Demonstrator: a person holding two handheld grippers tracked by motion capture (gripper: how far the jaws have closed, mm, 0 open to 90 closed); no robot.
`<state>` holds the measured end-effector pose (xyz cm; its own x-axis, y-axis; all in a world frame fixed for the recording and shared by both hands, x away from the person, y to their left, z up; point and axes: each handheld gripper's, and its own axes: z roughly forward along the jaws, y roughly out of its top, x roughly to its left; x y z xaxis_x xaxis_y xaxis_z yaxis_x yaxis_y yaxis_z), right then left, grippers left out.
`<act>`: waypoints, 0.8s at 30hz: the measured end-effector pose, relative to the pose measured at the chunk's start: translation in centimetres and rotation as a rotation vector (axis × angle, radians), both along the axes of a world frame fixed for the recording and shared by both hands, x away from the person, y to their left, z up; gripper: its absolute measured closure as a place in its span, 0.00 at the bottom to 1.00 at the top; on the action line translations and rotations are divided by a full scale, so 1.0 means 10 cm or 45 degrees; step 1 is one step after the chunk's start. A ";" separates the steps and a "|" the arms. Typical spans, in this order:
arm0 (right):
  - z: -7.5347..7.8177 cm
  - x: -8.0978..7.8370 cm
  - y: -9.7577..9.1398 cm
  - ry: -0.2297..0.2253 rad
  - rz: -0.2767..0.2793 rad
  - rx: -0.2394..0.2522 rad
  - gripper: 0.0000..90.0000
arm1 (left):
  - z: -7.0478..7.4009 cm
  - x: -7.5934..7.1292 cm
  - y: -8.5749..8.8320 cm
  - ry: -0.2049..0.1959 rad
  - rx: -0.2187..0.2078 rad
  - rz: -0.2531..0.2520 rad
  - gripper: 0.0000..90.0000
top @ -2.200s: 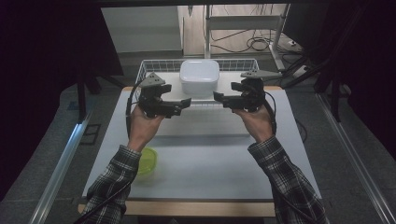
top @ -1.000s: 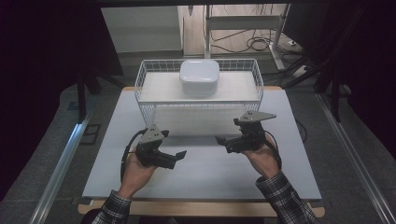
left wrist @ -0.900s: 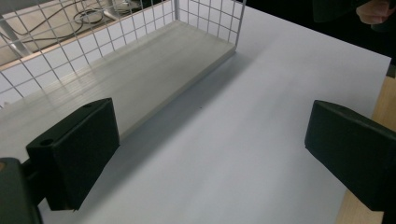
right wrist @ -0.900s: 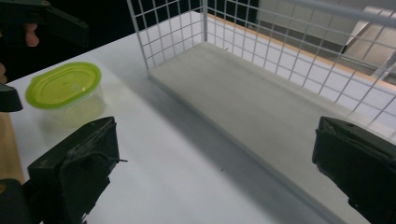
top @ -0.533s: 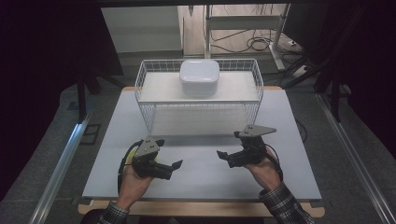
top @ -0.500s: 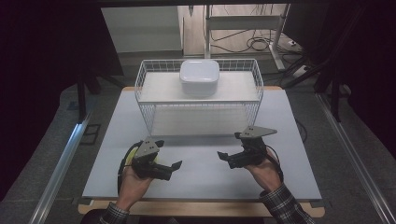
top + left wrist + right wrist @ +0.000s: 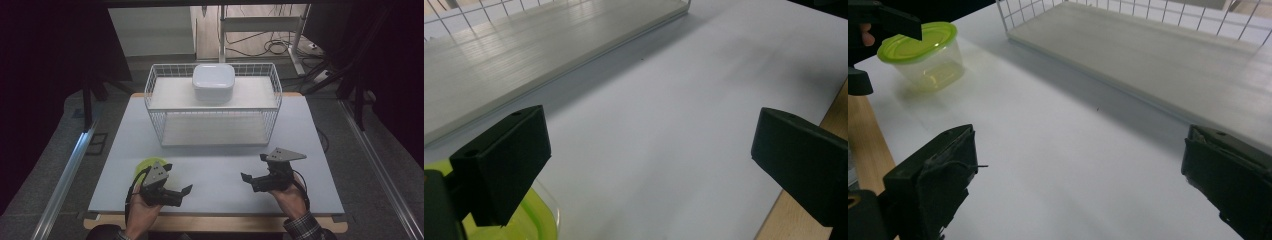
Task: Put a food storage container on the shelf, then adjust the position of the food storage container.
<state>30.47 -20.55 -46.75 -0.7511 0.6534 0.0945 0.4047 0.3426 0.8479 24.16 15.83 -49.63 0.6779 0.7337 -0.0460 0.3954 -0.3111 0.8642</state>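
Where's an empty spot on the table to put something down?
The white mat is bare between the left hand-held gripper and the right hand-held gripper, up to the wire rack. The rack's bottom shelf is bare too. The near left corner is crowded by the green-lidded tub, and the rack's top holds a white box.

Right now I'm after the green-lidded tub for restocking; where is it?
The green-lidded tub sits at the table's near-left in the high view, right beside the left gripper, in front of the wire rack.
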 end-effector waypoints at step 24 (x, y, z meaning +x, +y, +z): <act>-0.29 -0.02 -0.07 0.063 -0.006 -0.078 0.03 | 0.13 0.03 0.61 0.057 -0.078 0.169 0.54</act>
<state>30.30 -21.23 -49.61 -0.7433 0.6627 0.0911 0.4474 0.3912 0.8043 24.42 21.90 -48.30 0.5715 0.8115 -0.1216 0.4680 -0.2006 0.8606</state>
